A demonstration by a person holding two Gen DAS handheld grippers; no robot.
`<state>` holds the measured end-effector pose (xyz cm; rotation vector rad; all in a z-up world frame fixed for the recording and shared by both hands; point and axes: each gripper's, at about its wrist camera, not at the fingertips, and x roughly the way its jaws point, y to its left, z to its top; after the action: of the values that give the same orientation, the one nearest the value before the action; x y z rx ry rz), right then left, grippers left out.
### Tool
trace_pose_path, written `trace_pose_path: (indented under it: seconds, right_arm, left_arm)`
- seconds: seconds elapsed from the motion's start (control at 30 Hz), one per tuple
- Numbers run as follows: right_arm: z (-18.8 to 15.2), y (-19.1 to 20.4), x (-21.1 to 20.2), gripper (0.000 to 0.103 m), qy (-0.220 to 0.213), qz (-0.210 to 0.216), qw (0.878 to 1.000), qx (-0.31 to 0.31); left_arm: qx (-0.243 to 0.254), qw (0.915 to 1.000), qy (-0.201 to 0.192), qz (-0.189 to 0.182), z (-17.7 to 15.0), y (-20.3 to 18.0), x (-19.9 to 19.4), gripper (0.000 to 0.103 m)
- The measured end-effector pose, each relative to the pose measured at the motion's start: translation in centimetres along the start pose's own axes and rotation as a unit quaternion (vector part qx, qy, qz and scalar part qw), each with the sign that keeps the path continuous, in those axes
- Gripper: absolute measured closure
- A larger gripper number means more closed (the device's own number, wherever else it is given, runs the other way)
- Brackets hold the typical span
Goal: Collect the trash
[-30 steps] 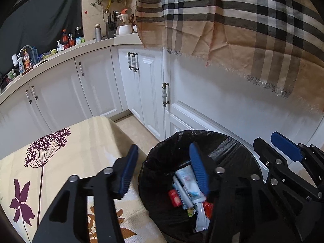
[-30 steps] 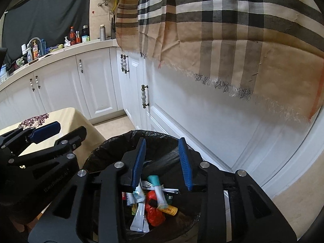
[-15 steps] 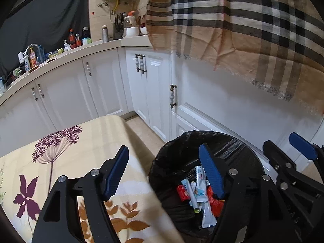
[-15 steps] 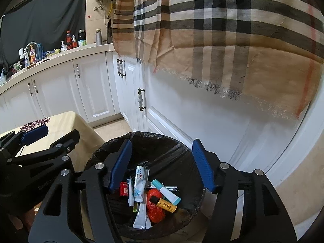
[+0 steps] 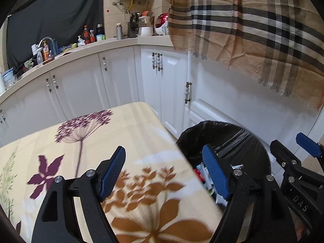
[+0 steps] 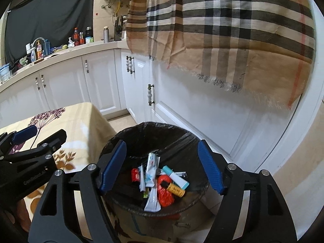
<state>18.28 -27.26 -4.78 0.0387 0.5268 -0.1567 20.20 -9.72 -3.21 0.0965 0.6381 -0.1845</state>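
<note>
A bin with a black liner stands beside the flowered table. Trash lies in it: white tubes, a red wrapper, a small yellow bottle. My right gripper hangs above the bin, its jaws opening, nothing between its blue pads. My left gripper hovers over the table's corner at the bin's left rim, its jaws also opening and empty. Each gripper shows in the other's view: the right gripper at the far right, the left gripper at the far left.
White cabinets run behind the table and bin, with a cluttered counter above. A plaid cloth hangs over the cabinets at the upper right. A strip of floor lies between table and cabinets.
Both pairs of jaws have spread much wider. Tubes seen near the pads earlier now lie in the bin. The left gripper has shifted from above the bin toward the table.
</note>
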Motion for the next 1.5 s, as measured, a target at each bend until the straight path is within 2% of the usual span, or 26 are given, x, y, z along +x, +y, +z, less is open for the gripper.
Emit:
trace_pose_path:
  seconds: [0.4, 0.53, 0.77, 1.2, 1.5]
  right_arm:
    - [-1.9, 1.7, -4.5, 0.03, -0.001, 0.015, 1.0, -0.016]
    - [-2.2, 2.0, -6.1, 0.024, -0.004, 0.02, 1.0, -0.018]
    - [-2.4, 2.3, -8.8, 0.024, -0.015, 0.026, 0.999, -0.017]
    - [-2.7, 2.6, -12.0, 0.023, -0.035, 0.027, 0.999, -0.022]
    - [-2.8, 2.5, -12.8, 0.023, -0.041, 0.027, 0.999, -0.022]
  left_arm:
    - [-0.015, 0.9996, -0.017, 0.014, -2.3, 2.5, -5.3, 0.024]
    - [-0.017, 0.9995, -0.021, 0.018, -3.0, 3.1, -6.9, 0.022]
    - [-0.025, 0.999, -0.032, 0.022, -3.9, 4.1, -9.8, 0.021]
    - [-0.039, 0.9978, -0.048, 0.022, -4.7, 5.3, -13.3, 0.02]
    - [-0.044, 0.9975, -0.051, 0.021, -5.0, 5.7, -14.0, 0.019]
